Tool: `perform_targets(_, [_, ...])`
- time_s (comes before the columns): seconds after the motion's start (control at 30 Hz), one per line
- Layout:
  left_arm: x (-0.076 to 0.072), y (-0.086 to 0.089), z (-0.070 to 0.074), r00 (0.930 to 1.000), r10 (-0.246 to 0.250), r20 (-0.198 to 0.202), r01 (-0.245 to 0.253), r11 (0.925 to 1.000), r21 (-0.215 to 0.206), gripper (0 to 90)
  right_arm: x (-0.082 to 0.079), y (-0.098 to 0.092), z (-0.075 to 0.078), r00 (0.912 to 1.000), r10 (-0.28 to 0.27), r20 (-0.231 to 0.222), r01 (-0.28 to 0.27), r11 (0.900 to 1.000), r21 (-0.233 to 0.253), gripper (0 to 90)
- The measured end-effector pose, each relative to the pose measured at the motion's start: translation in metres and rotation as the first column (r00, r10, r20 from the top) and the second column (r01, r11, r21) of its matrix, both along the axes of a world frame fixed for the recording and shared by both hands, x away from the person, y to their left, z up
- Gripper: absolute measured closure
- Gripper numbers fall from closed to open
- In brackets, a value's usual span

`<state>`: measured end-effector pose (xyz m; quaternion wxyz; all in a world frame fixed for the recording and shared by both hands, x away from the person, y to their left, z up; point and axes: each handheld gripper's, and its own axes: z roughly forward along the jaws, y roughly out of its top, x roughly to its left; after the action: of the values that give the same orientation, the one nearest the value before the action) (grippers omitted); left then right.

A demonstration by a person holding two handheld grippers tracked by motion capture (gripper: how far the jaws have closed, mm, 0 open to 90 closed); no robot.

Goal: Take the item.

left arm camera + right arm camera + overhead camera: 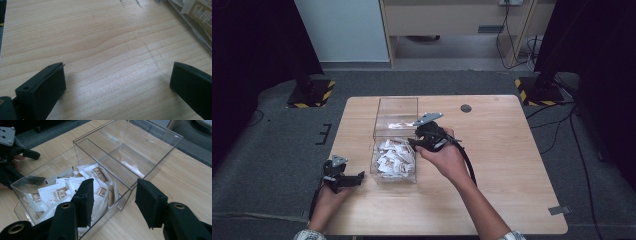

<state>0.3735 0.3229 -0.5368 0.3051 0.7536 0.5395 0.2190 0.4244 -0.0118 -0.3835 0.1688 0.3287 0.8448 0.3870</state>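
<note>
On the pale wooden table point(512, 165), your right gripper point(112, 200), jaws wide, straddles the clear acrylic box point(160, 135) wall above white sachets point(53, 192); next, dip inside; left gripper point(117, 82) idles wide open beside it.

two tools point(360, 176), one clear box point(397, 107), many sachets point(394, 156)

Right gripper point(112, 202) with jaws apart, straddling the near wall of a clear box point(130, 173). One jaw inside over white sachets point(57, 192) piled in the near compartment, the other outside above the bench point(190, 177). Far compartment looks bare. Left gripper point(15, 157) beyond the box, probably resting on the bench.
</note>
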Motion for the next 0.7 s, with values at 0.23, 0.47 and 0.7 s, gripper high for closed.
perform_targets(0.23, [0.0, 0.0, 0.0, 1.0, 0.0, 0.0, 0.0, 1.0, 0.0, 0.0, -0.007, 0.008, -0.004, 0.9987, 0.049, 0.018, -0.049, 0.999, 0.017, 52.2])
perform_targets(0.47, [0.0, 0.0, 0.0, 1.0, 0.0, 0.0, 0.0, 1.0, 0.0, 0.0, -0.009, 0.018, -0.015, 0.9972, 0.074, 0.001, -0.074, 0.997, 0.014, 56.6])
perform_targets(0.7, [0.0, 0.0, 0.0, 1.0, 0.0, 0.0, 0.0, 1.0, 0.0, 0.0, -0.01, 0.028, -0.027, 0.9946, 0.103, -0.016, -0.103, 0.995, 0.006, 60.8])
